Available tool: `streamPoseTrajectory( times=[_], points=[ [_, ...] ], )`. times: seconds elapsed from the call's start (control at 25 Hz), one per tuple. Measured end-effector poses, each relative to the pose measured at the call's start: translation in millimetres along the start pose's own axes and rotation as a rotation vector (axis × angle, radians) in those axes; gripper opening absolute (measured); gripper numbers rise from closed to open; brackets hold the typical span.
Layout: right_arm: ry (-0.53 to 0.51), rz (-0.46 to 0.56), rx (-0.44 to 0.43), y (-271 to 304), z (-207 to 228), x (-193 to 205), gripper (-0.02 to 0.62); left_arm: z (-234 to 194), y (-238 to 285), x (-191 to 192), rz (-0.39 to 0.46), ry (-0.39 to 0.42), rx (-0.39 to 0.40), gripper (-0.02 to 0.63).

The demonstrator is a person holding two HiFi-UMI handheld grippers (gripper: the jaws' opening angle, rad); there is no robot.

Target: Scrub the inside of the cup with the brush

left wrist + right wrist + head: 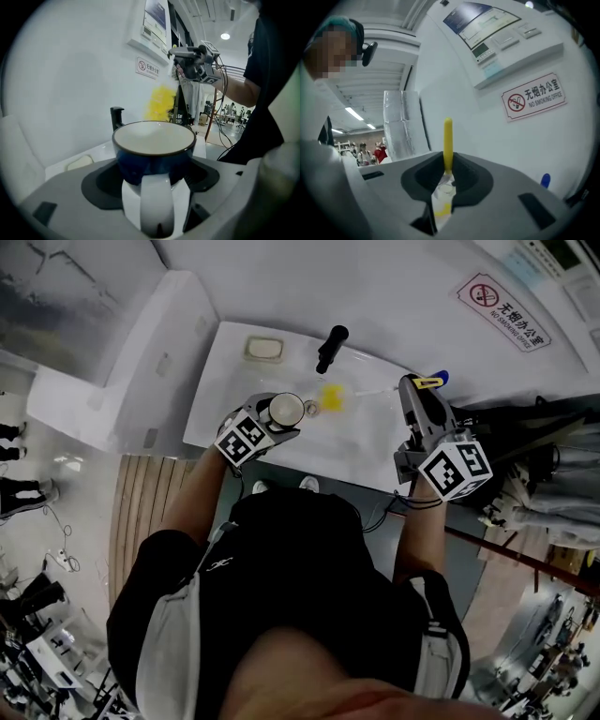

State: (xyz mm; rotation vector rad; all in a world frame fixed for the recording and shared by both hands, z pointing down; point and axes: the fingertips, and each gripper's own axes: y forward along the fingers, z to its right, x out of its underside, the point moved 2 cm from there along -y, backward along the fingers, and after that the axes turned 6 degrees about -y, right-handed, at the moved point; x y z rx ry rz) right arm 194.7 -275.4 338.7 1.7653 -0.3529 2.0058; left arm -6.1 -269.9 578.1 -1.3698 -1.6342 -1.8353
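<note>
Head view: white basin counter [211, 381] against a white wall, bearing a black tap [331, 348] and a pale rectangular soap dish [263, 349].

Item 1: dark-blue ceramic cup with white inside and white handle [154, 159]. It sits upright between the jaws of the left gripper [270, 425], which are closed against its sides. The handle faces the gripper camera. The cup is held over the basin, in front of the tap.

Item 2: yellow-handled brush with yellow bristles [448, 140]. The right gripper [420, 390] has its jaws pressed together on the handle. In the right gripper view the handle stands straight up from between them. The bristle head [330, 397] shows as a yellow blur just beside the cup's rim, on the tap side. Whether it touches the rim cannot be told.

Item 3: red-and-white no-smoking sign [534, 96] on the wall, below a white control panel [497, 33].

Item 4: small blue object [545, 179] near the right gripper, too small to tell.
</note>
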Motion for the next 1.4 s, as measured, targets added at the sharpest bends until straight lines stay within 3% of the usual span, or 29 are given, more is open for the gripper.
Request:
streamPoseTrajectory(
  times=[0.2,0.48,1.4],
  points=[
    [-0.074,-0.075,0.116,-6,18,40,0.054,-12,-12,-4,0.032,-0.033,-0.061,0.38],
    [-0.014,-0.121,0.223,2,34,104,0.054,-24,-22,-13,0.065,-0.058,-0.107,0.382],
    [0.001,-0.154,0.213,6,23,129,0.054,-31,-24,-11,0.093,-0.043,-0.163,0.381]
  ],
)
